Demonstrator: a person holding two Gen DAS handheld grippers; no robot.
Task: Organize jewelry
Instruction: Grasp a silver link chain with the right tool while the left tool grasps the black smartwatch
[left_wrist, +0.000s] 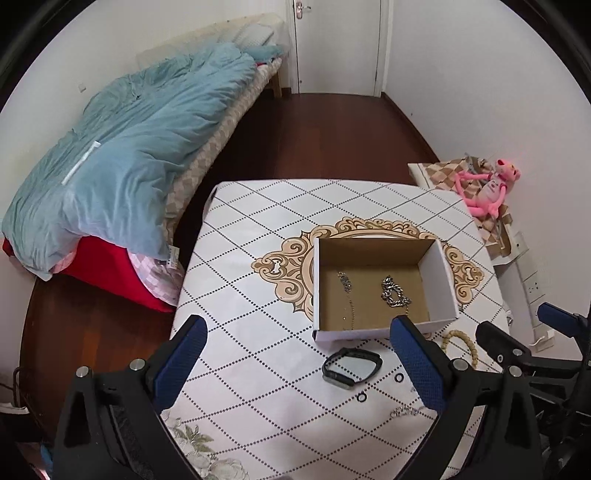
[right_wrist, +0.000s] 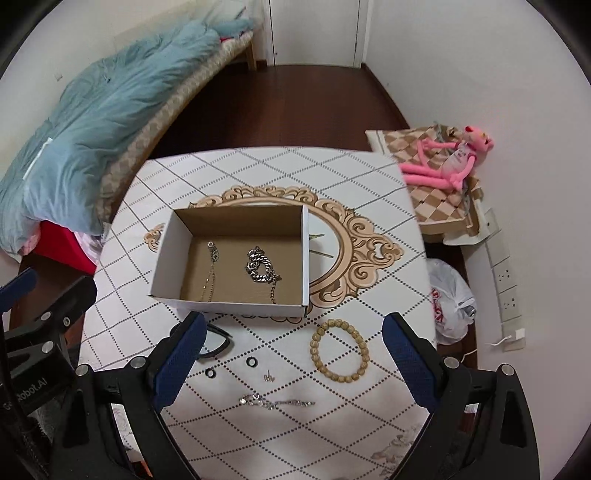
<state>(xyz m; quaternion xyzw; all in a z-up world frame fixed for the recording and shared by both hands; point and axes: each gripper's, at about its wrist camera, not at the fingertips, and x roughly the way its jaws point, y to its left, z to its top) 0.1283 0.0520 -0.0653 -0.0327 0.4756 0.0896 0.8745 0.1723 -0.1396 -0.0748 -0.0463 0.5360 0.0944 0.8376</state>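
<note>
A bed (left_wrist: 122, 147) with a blue duvet (right_wrist: 92, 122) fills the room from 9 to 11 o'clock in both views. The table (left_wrist: 258, 258), under a white diamond-pattern cloth with a tan scroll medallion, takes the middle of each frame. At 2 o'clock a pink plush (right_wrist: 443, 162) lies on a checkered cloth beside the wall, and in the right wrist view a white plastic bag (right_wrist: 452, 295) sits on the floor at 3 o'clock, just off the table edge.

An open cardboard box (right_wrist: 166, 258) stands on the medallion, near the centre of the table. Inside it lie a thick silver chain (right_wrist: 260, 267), toward the box's right half, and a thin chain (right_wrist: 210, 269) at its left.

The rest of the jewelry lies on the cloth on the near side of the box. A bead bracelet (right_wrist: 340, 349) rests at 5 o'clock from the box, apart from it. A black band (left_wrist: 351, 367) lies just at the box's near wall, at 6 o'clock in the left wrist view. Two small black rings (right_wrist: 252, 362) sit near each other between band and bracelet. A tiny earring-like piece (right_wrist: 269, 376) lies beside them, and a sparkly bracelet (right_wrist: 277, 402) stretches nearest the camera.

The left gripper (left_wrist: 301, 354) hovers with its blue fingers (left_wrist: 184, 354) spread wide, grasping nothing. The right gripper (right_wrist: 295, 354) is likewise released, its fingers (right_wrist: 406, 354) wide apart and empty above the loose pieces.
</note>
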